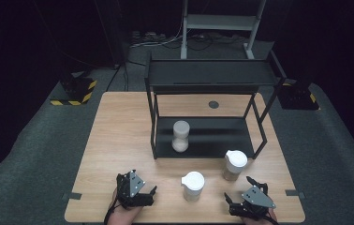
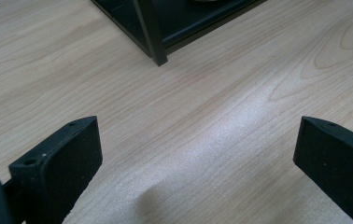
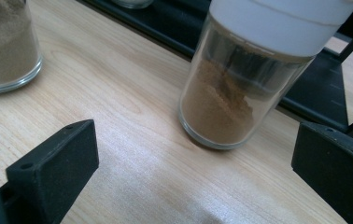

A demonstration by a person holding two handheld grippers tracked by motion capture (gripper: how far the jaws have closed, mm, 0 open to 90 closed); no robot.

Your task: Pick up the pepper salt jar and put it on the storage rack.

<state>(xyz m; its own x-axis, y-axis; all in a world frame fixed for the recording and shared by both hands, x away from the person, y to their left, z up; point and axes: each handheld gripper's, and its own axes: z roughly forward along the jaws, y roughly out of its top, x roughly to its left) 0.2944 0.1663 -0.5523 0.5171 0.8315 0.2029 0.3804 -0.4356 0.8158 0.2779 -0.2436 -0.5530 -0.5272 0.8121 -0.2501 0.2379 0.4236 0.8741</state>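
Three white-lidded glass jars of powder are here. One jar [image 1: 181, 136] stands on the lower shelf of a black rack [image 1: 203, 146]. A second jar [image 1: 192, 185] stands on the wooden table in front of the rack, and a third jar [image 1: 234, 165] is to its right by the rack's front right leg. My left gripper [image 1: 143, 183] rests open near the table's front edge, left of the second jar, with bare wood between its jaws [image 2: 198, 144]. My right gripper [image 1: 239, 189] is open just short of the third jar [image 3: 221, 112], which holds brown powder. The second jar [image 3: 4, 51] shows at the left.
The two-tier rack's top shelf [image 1: 210, 72] overhangs the back half of the table [image 1: 119, 136]. Its front left leg [image 2: 153, 37] stands ahead of my left gripper. A small dark disc [image 1: 213, 104] lies behind the rack. Grey carpet surrounds the table.
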